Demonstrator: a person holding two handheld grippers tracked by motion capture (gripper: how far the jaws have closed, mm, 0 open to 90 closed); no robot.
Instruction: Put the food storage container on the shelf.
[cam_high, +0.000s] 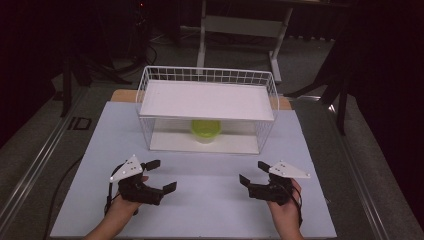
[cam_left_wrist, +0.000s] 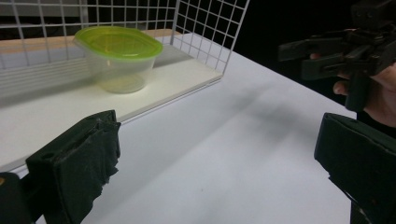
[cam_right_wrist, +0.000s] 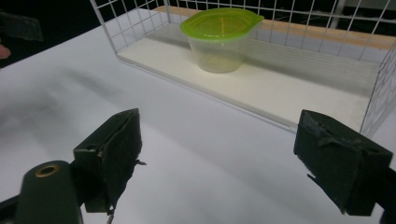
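A clear container with a green lid (cam_high: 205, 130) is seen standing upright on the lower shelf of a white wire rack (cam_high: 150, 100), under the rack's white upper shelf (cam_high: 207, 100) and about midway along it. The rack is set toward the far side of the white table (cam_high: 210, 200). Both tools are held low over the near part of the table, well apart from the container: the left gripper (cam_high: 161, 175) with its jaws spread wide and nothing between them, the right gripper (cam_high: 253, 172) likewise wide apart and empty.

The step in hand is judged to be the reach into the rack for the container. It would be done well if 1 gripper were brought in level through the open front, kept below the upper shelf and clear of the wire sides. The jaws should be closed on the container's wall beneath the lid rim, since the thin plastic may flex or slip if squeezed hard.
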